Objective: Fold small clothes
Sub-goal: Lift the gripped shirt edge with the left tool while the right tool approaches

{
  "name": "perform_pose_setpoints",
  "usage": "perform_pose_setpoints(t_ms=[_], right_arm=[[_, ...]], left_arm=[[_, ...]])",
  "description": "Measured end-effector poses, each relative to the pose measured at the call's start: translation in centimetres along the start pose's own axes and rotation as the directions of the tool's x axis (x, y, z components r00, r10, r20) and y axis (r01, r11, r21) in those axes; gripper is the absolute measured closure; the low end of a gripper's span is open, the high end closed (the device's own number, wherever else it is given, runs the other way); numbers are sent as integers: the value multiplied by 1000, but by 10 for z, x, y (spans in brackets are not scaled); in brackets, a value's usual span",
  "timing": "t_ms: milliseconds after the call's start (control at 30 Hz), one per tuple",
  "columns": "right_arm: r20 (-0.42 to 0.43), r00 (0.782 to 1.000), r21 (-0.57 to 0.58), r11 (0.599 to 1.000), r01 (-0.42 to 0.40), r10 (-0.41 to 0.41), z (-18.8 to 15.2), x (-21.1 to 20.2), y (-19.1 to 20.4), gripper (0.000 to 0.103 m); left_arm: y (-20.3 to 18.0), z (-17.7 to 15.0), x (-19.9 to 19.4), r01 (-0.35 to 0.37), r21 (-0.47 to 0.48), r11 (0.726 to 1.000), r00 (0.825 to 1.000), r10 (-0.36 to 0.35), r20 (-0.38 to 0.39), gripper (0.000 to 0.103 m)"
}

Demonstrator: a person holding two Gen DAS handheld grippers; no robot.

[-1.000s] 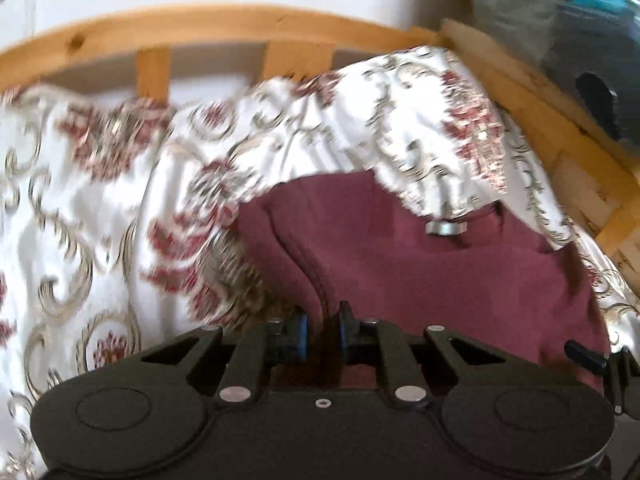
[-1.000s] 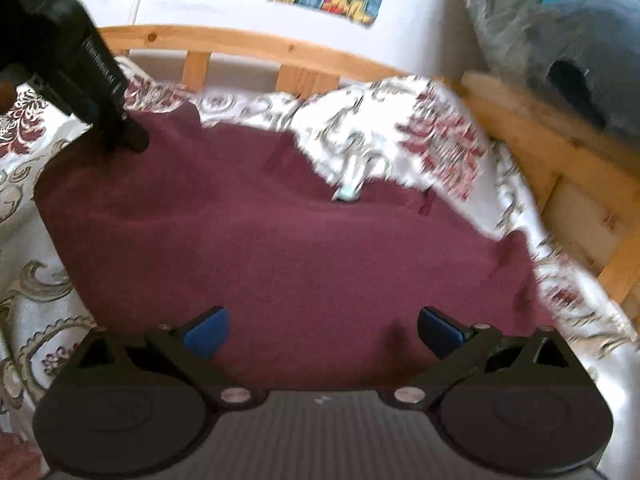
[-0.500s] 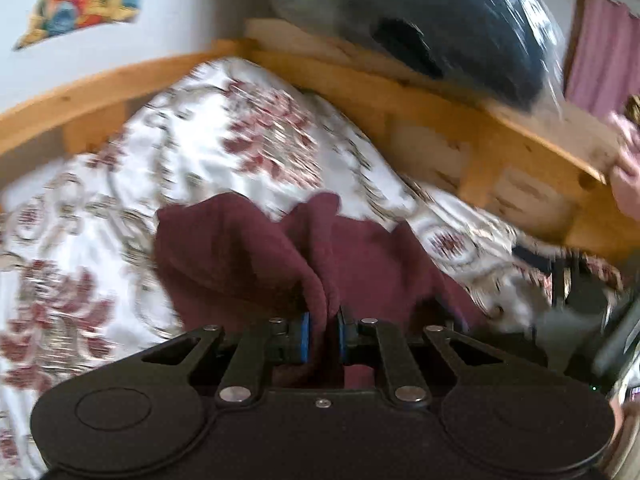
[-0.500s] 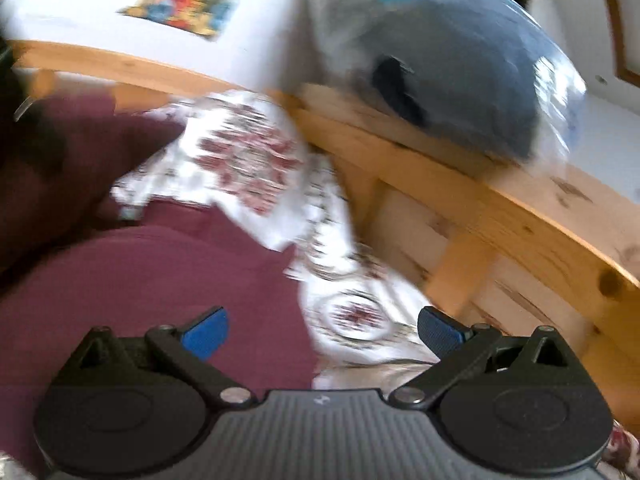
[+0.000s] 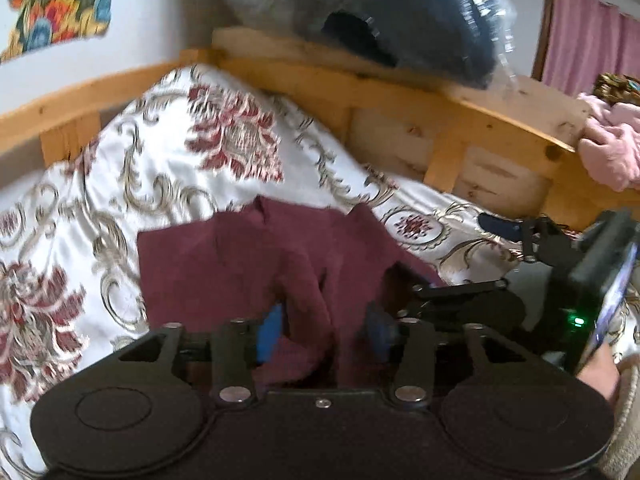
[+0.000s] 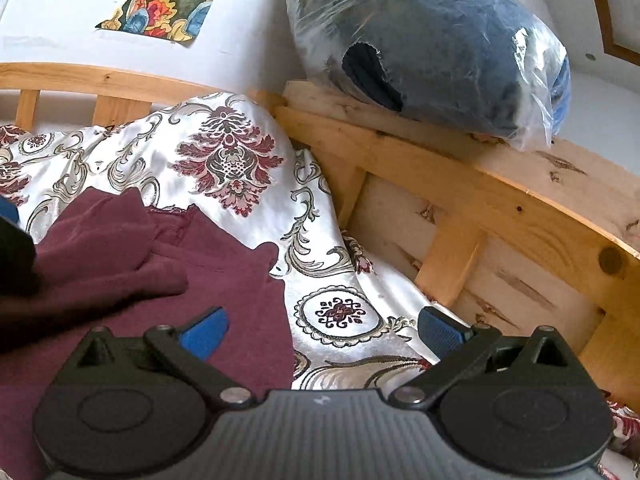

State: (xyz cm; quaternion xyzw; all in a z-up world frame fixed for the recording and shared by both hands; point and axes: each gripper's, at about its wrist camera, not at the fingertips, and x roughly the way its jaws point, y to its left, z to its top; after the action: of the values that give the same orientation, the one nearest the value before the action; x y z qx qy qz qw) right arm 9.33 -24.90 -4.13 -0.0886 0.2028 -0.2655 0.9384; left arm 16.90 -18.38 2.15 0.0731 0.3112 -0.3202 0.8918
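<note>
No readable brand, label or writing appeared in either view; the wall poster carried only a multicoloured picture.

Left wrist view, left to right: the damask bedspread, white with maroon and gold ornament, covered the bed. The maroon garment lay bunched on it, directly ahead of the left gripper. The fingers of that gripper were parted to a moderate gap, with a raised fold of the maroon cloth standing between the blue pads. The cloth appeared loose in the gap; whether either pad touched it could not be determined. To the right, the right gripper was partly visible above the bedspread, just beside the garment's right edge. A pink cloth lay on the wooden bed rail at far right.

Right wrist view, left to right: the garment occupied the lower left, lying rumpled on the bedspread. The right gripper was spread wide and held nothing. Its left finger sat over the garment's right portion; its right finger sat over bare bedspread near the bed rail.

Container: a clear plastic bag rested on the rail, holding dark blue-grey fabric with a light blue patch.
</note>
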Motion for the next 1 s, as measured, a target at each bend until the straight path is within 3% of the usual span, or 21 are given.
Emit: perform_pose_setpoints(t_ms=[133,233,400,533,600,733,800,1000], right_arm=[[7,1000,-1,1000,-1,1,0,-1,-1,0],[23,1000,15,1000,-4,4,0,-4,-2,0],[112,993,71,997,-37,29,5,-15,-6,0],[176,972,149,972,-184,157,10,-24,-12,0],[192,944,211,928,-307,268,13,-25,-15,0],[203,848,303,792,-530,490,12,-17,-11,0],[170,812,333,743,-581,559,12,-10,-4,0],[117,748,479,623,-619,653,7,12,3,0]], left_arm=[[-7,-3,-23,-14,41,999,997,10,77,20],[-8,-9,-37,-62,77,995,991,52,123,9],[0,-29,-42,-154,112,982,984,142,106,6],[8,-50,-32,-177,123,976,984,176,26,6],[10,-59,-28,-182,126,975,983,183,3,6],[10,-71,-19,-187,144,972,980,195,-44,8],[8,-74,-16,-210,171,963,974,222,-51,9],[4,-80,-15,-218,243,945,970,238,-54,22]])
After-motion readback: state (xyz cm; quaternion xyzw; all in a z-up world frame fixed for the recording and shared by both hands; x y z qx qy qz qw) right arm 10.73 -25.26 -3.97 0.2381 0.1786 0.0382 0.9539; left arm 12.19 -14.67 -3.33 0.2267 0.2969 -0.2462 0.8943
